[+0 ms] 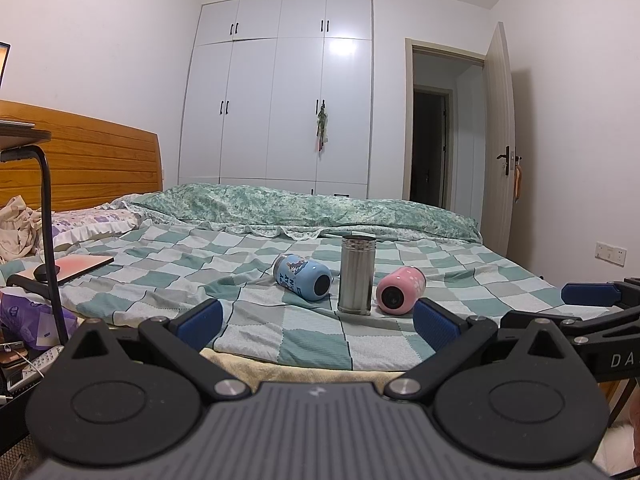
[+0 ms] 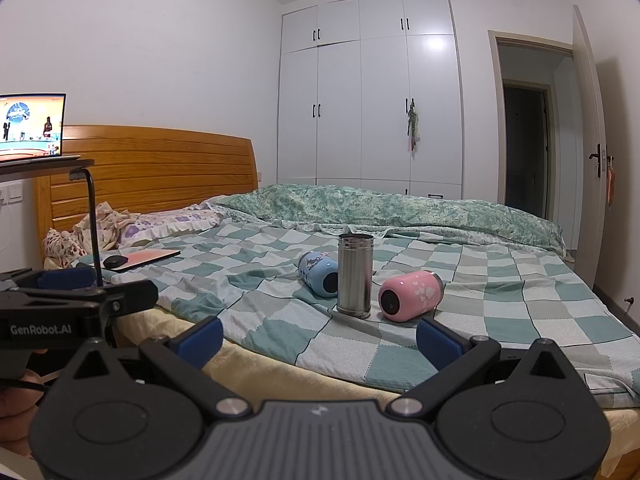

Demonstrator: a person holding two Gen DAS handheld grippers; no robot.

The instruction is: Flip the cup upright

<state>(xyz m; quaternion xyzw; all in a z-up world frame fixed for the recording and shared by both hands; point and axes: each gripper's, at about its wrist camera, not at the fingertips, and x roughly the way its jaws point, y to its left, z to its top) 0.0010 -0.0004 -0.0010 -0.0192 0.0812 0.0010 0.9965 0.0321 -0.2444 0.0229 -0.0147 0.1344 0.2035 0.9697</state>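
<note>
From the left wrist, our left hand-held gripper gapes empty; the pink cup lies toppled on the bed, right of the steel cup.

From the right wrist, our right hand-held gripper is likewise spread. We judge the pink cup light, stiff, prone to roll: grip its middle.

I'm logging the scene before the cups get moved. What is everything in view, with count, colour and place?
blue cup: 1, light blue, lying on its side, left of the steel cup
steel cup: 1, silver, upright, mid-bed
pink cup: 1, pink, on its side, right of the steel cup
checked blanket: 1, teal and white, covering the bed
headboard: 1, orange wood, left
wardrobe: 1, white, far wall
laptop: 1, screen lit, on the stand at left
left tool: 1, black with blue pads, open
right tool: 1, same, open
</note>
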